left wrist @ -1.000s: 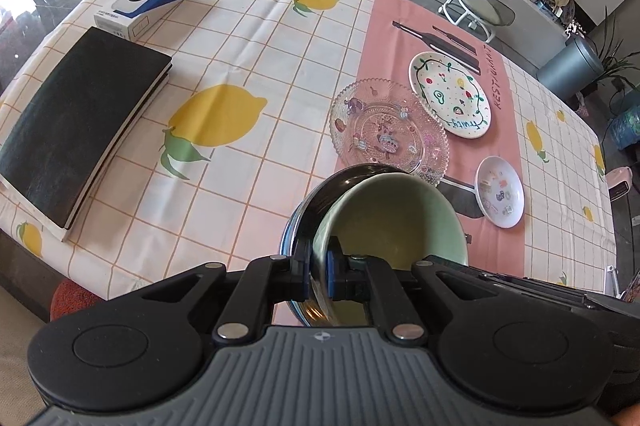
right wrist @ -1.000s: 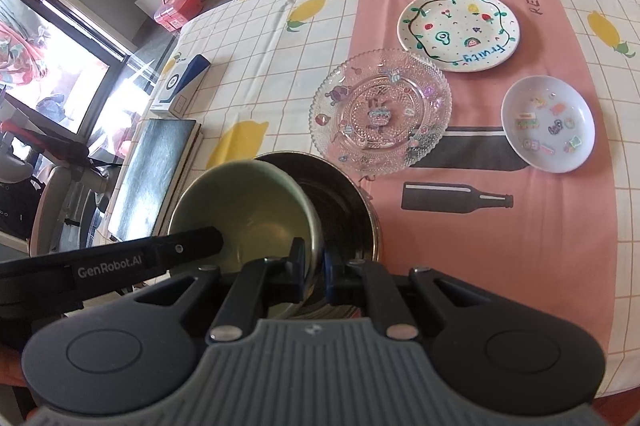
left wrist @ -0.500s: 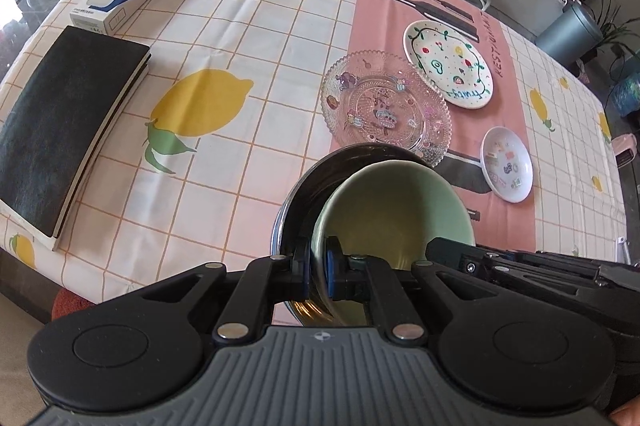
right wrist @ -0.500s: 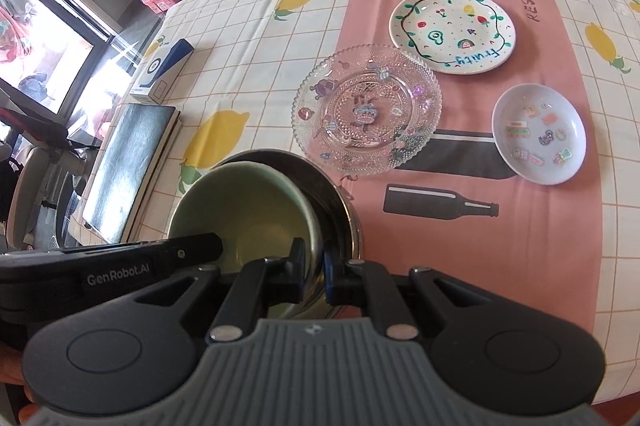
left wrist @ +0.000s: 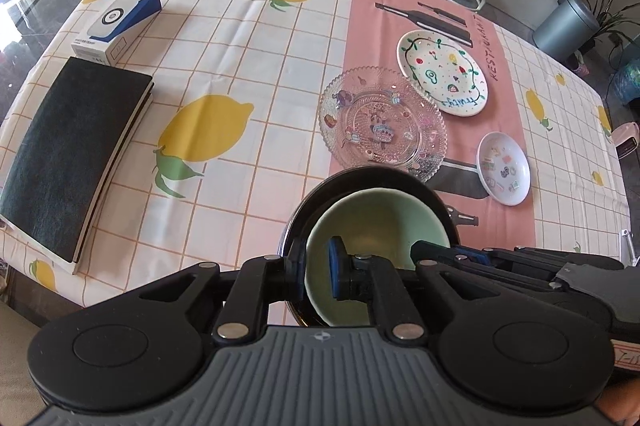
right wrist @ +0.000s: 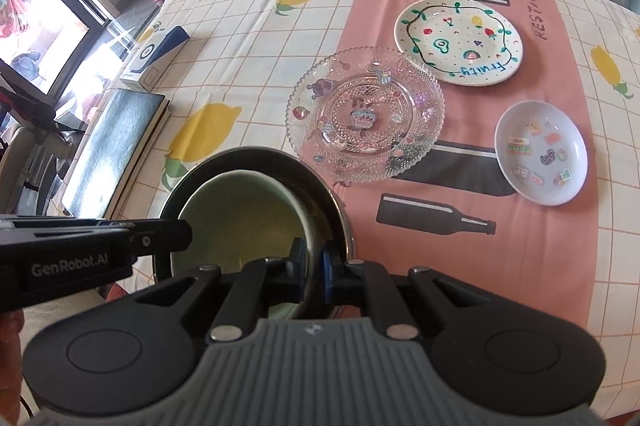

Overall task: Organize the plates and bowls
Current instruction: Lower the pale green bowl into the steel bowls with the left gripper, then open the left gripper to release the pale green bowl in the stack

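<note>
Two pairs of hand-held tongs meet over one nested pair of bowls at the near edge of a desk covered in a lemon-print cloth (left wrist: 240, 65) with a pink runner. A pale green ceramic bowl (left wrist: 376, 222) sits inside a larger dark, shiny metal bowl (left wrist: 316, 201), leaning toward that bowl's left wall, directly below and just ahead of both tongs. The left tongs (left wrist: 318, 274) straddle the green bowl's left rim, one blue pad inside and one outside; the jaws have just been opening and a sliver of gap shows at the inner pad, so the rim lies between them unpinched. The right tongs (right wrist: 314, 272) stand on the opposite, right side, jaws pressed nearly together, pinching what looks like the rim of the metal bowl, though the green bowl's edge lies so close that I cannot rule it out. Beyond the bowls, ahead of both tongs, lies a clear beaded glass plate (right wrist: 366, 113) just past the metal bowl's far rim. Farther ahead and to the right is a white plate painted with fruit (right wrist: 458, 39), and nearer on the right a small white dish with stickers (right wrist: 540, 151); the right tongs are the nearer to both. Well off to the left rest a black book (left wrist: 68, 153) and a blue and white box (left wrist: 116, 23).
</note>
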